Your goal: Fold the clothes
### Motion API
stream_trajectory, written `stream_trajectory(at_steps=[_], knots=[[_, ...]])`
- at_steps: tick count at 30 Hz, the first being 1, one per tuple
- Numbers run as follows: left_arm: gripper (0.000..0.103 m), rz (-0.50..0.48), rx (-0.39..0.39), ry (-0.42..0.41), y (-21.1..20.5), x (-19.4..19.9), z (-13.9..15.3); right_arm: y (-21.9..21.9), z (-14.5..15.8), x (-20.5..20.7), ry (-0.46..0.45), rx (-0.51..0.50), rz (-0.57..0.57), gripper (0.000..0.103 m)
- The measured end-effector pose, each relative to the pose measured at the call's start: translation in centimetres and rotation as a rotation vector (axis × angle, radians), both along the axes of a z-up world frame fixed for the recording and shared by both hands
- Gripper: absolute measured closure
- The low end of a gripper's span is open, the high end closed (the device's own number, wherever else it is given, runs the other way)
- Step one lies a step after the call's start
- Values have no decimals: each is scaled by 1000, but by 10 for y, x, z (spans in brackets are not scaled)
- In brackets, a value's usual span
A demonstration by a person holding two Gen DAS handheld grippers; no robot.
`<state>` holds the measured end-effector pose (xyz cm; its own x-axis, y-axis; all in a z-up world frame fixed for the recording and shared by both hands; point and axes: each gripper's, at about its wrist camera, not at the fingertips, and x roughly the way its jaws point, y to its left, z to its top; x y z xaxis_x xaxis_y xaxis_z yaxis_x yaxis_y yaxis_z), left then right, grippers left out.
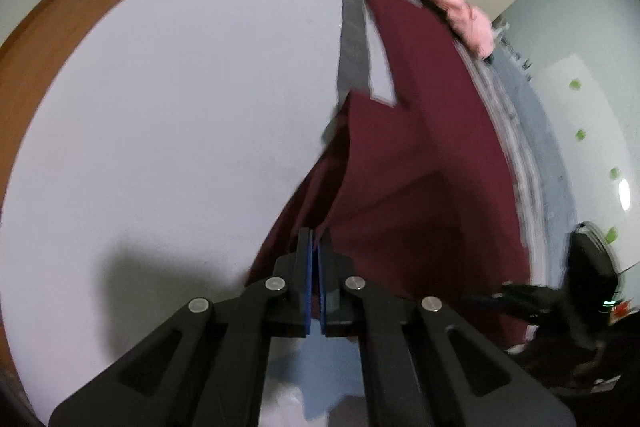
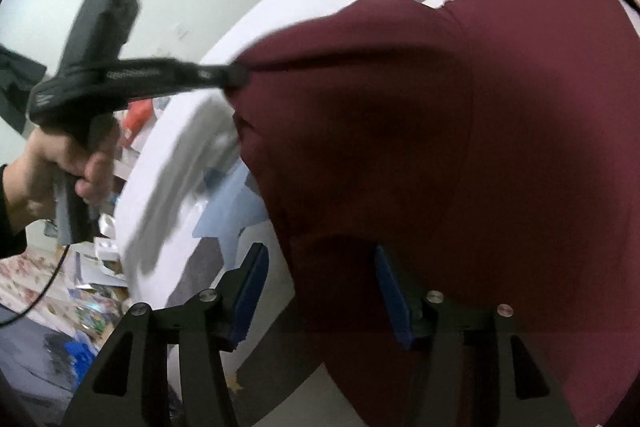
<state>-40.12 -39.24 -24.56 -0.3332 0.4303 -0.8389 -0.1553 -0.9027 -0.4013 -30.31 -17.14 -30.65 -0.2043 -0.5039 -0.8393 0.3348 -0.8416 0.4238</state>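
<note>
Maroon cloth is spread over the white bed, with one edge lifted and pinched between the closed blue pads of the left gripper. The right gripper is held wide apart above the cloth, and nothing is gripped by it. Pink clothing is seen bunched at the bed's far edge.

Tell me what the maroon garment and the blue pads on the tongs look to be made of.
Maroon garment: seemingly soft matte knit fabric, since it drapes in smooth folds without shine. Blue pads: probably foam or rubber, flat, thick and dull; not certain.
</note>
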Motion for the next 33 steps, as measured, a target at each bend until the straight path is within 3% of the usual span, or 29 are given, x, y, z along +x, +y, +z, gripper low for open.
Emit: stream_trajectory(at_steps=[3,6,9,11,13,16,17,19,21,26,30,32,33], knots=[[102,-29,-47,-13,2,1,-4,10,1,4,-8,-1,0,51],[101,24,-64,-40,-5,-6,-27,20,-4,8,-28,17,3,51],[93,31,-120,-95,-5,-5,-50,29,-9,10,-48,30,0,51],[90,62,-120,-94,-7,-3,-50,34,-11,12,-59,31,-3,51],[78,101,-187,-59,-10,1,-39,37,-10,15,-64,30,-6,51],[77,161,-280,18,-14,3,-18,41,-7,17,-68,28,-20,51],[77,163,-276,48,-12,2,-10,44,-4,17,-65,24,-37,51],[78,134,-245,107,-1,1,4,53,2,18,-56,18,-74,51],[77,30,-191,142,27,-1,8,66,10,18,-32,25,-132,51],[77,-122,-113,165,89,-9,-10,101,20,14,16,81,-280,51],[77,-136,-147,163,111,-25,-34,137,19,7,56,148,-397,51],[77,-111,-241,127,110,-30,-52,154,13,6,68,183,-431,51],[78,-84,-243,124,103,-25,-56,160,9,6,64,195,-443,51]])
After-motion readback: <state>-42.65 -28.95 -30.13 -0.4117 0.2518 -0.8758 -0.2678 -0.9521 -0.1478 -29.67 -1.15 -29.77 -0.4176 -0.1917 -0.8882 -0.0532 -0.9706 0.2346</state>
